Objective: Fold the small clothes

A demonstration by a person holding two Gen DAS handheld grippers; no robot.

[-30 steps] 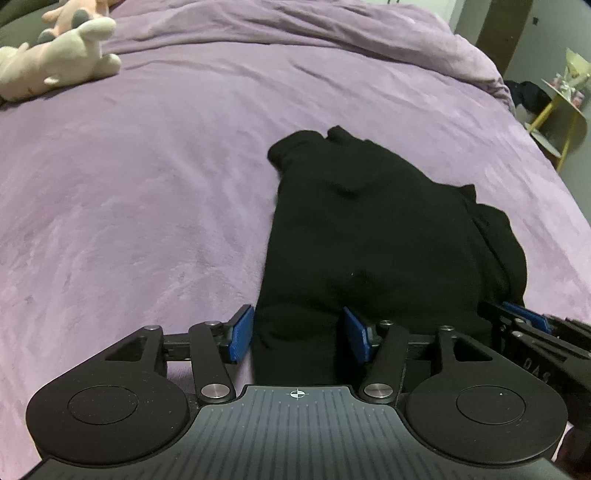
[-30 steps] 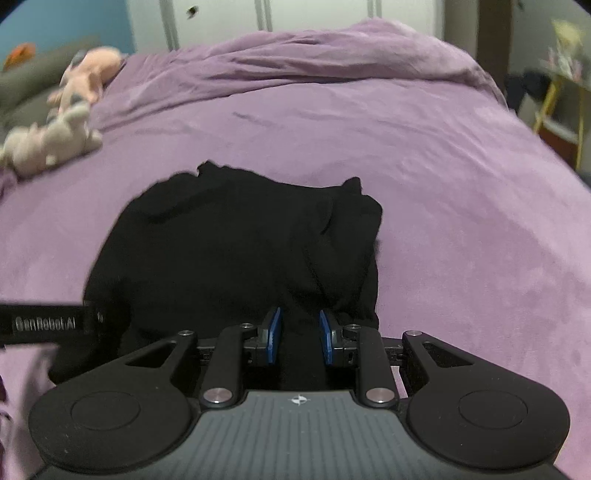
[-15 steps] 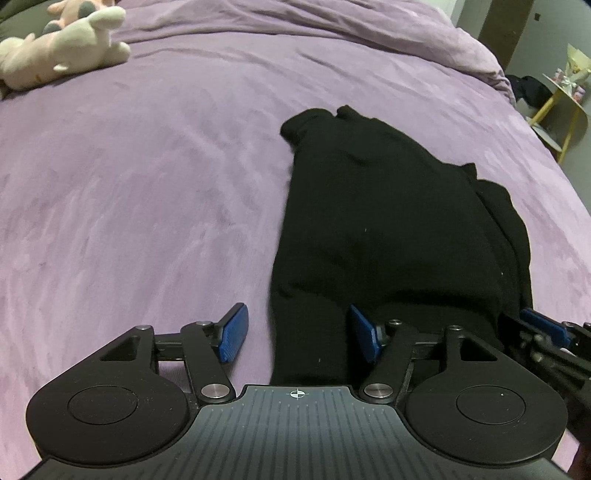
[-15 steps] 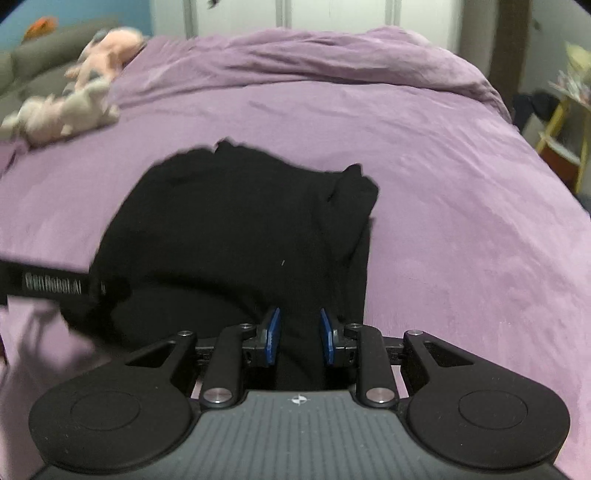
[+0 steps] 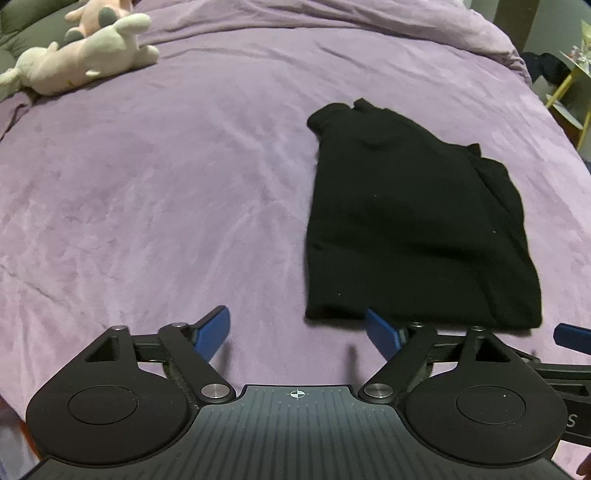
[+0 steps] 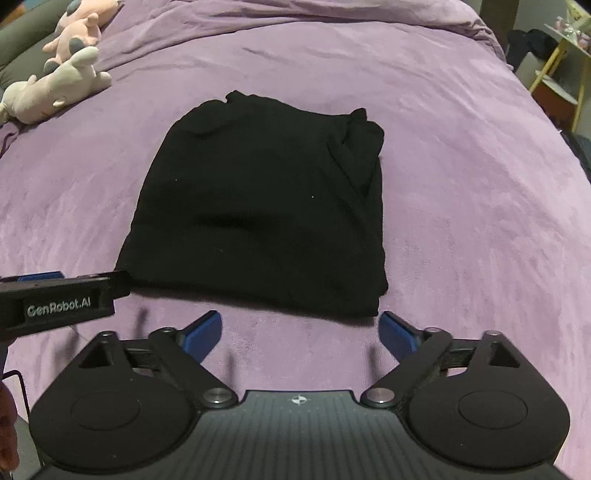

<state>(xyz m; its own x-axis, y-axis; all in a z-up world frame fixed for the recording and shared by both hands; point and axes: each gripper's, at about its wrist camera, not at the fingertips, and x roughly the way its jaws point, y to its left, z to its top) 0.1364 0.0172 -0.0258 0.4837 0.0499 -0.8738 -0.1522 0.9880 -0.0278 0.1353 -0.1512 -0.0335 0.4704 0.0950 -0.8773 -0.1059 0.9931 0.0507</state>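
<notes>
A black garment (image 5: pixel 413 218) lies folded flat on the purple bedspread (image 5: pixel 166 192); it also shows in the right wrist view (image 6: pixel 258 206). My left gripper (image 5: pixel 297 330) is open and empty, just short of the garment's near left corner. My right gripper (image 6: pixel 301 330) is open and empty, just in front of the garment's near edge. The left gripper's side (image 6: pixel 62 301) shows at the left of the right wrist view. A blue tip of the right gripper (image 5: pixel 572 338) shows at the right edge of the left wrist view.
Two plush toys (image 5: pixel 85 59) lie at the far left of the bed, also in the right wrist view (image 6: pixel 55 85). A yellow-legged side table (image 6: pixel 561 70) stands past the bed's right edge. The bedspread bunches up at the far end (image 6: pixel 332 14).
Both grippers have let go of the garment's near edge, opened wide and drawn back. The garment now lies flat on the bed.
</notes>
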